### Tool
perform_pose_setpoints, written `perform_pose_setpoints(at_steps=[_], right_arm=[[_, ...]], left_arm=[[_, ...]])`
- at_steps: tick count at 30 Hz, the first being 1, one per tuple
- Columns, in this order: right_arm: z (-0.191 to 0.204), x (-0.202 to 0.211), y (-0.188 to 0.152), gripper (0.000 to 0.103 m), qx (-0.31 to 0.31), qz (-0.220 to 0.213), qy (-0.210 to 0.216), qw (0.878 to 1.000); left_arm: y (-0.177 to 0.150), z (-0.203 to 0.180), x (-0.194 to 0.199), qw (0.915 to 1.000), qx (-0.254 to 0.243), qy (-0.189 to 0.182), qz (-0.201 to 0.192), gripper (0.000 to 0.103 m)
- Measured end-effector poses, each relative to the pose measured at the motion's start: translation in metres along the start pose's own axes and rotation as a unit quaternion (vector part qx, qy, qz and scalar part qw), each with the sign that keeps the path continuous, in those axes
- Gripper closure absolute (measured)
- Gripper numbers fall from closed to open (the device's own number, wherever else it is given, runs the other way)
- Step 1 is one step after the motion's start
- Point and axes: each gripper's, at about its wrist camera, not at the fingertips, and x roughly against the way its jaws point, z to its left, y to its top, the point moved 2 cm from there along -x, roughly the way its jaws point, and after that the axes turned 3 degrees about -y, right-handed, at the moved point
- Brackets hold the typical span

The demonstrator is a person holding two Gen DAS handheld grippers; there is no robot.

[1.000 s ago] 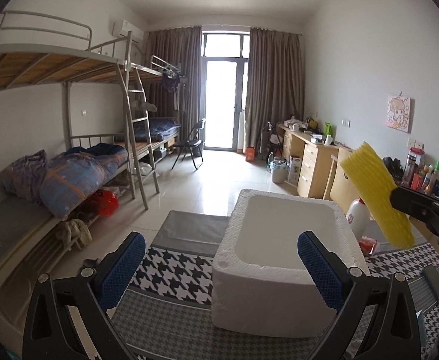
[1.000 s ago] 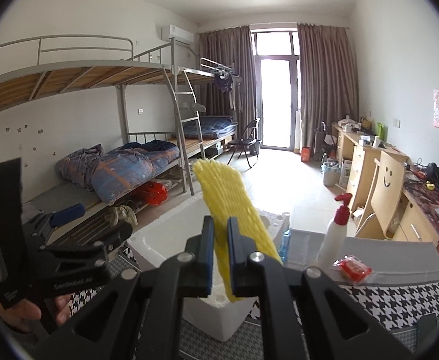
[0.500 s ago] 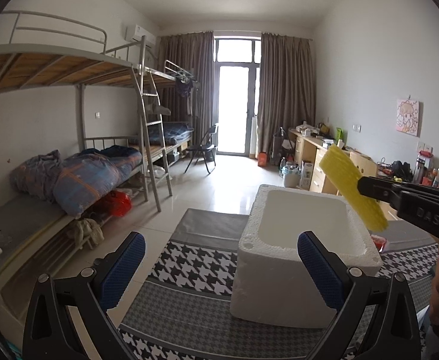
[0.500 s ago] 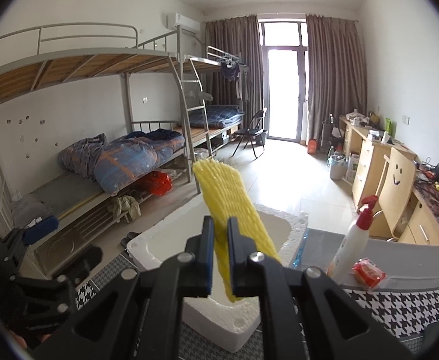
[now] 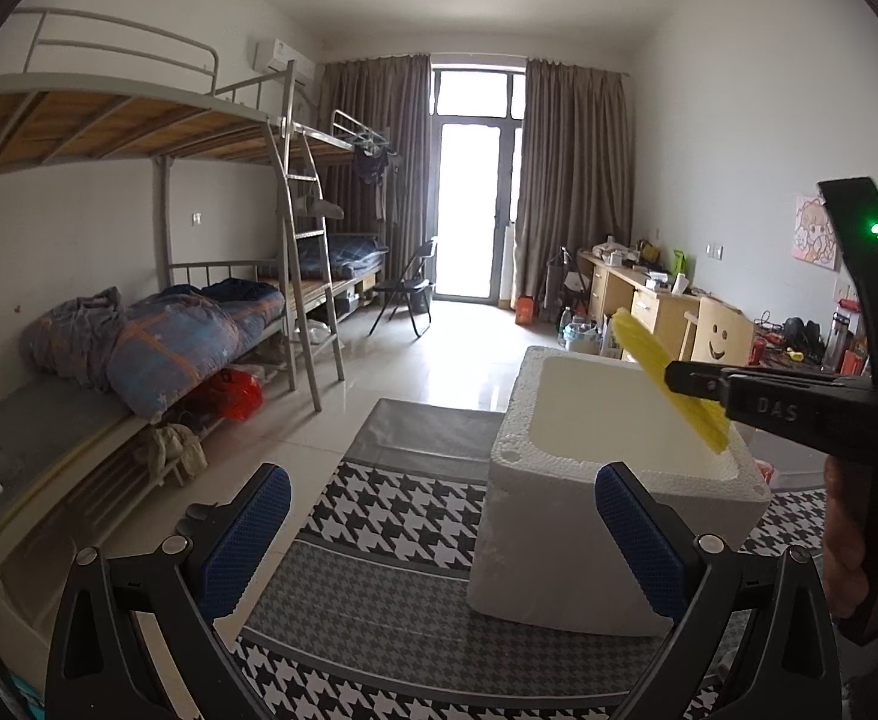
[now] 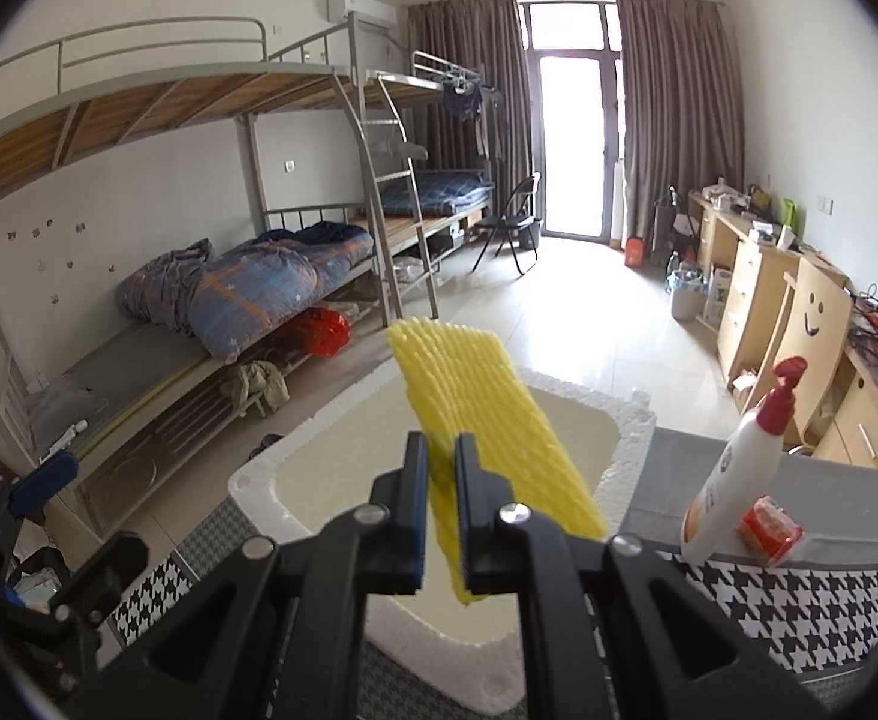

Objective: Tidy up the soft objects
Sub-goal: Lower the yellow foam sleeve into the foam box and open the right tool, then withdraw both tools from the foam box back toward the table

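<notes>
Right gripper [image 6: 441, 480] is clamped low on the yellow foam net sleeve [image 6: 487, 420] over the white foam box [image 6: 259, 480]: light, squashy, best pinched mid-body; left gripper [image 5: 439, 534] stands apart, empty.

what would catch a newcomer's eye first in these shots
The bright yellow foam net, pinched in the right gripper above the open white foam box. Next, the left gripper, open and empty, beside the box over the houndstooth cloth.
</notes>
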Motion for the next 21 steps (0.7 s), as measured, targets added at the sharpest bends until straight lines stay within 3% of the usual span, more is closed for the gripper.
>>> perform_pose_setpoints(at_steps=[10, 12, 14, 16, 21], right_arm=[[-0.001, -0.014, -0.002, 0.091, 0.002, 0.021, -0.01, 1.0], [0.003, -0.019, -0.001, 0.081, 0.011, 0.033, -0.01, 0.999], [0.005, -0.019, -0.003, 0.058, 0.014, 0.035, -0.015, 0.999], [0.006, -0.017, -0.005, 0.041, 0.011, 0.032, -0.012, 0.999], [0.003, -0.007, -0.003, 0.034, 0.008, 0.02, -0.01, 1.0]], left_arm=[[-0.003, 0.008, -0.001, 0.9999, 0.009, 0.005, 0.005, 0.001], [-0.003, 0.01, 0.0, 0.9999, 0.009, 0.007, 0.003, 0.001], [-0.002, 0.009, 0.001, 1.0, 0.007, 0.005, 0.0, 0.001], [-0.001, 0.01, 0.002, 1.0, 0.008, 0.004, -0.002, 0.001], [-0.002, 0.008, 0.001, 1.0, 0.004, -0.001, 0.002, 0.001]])
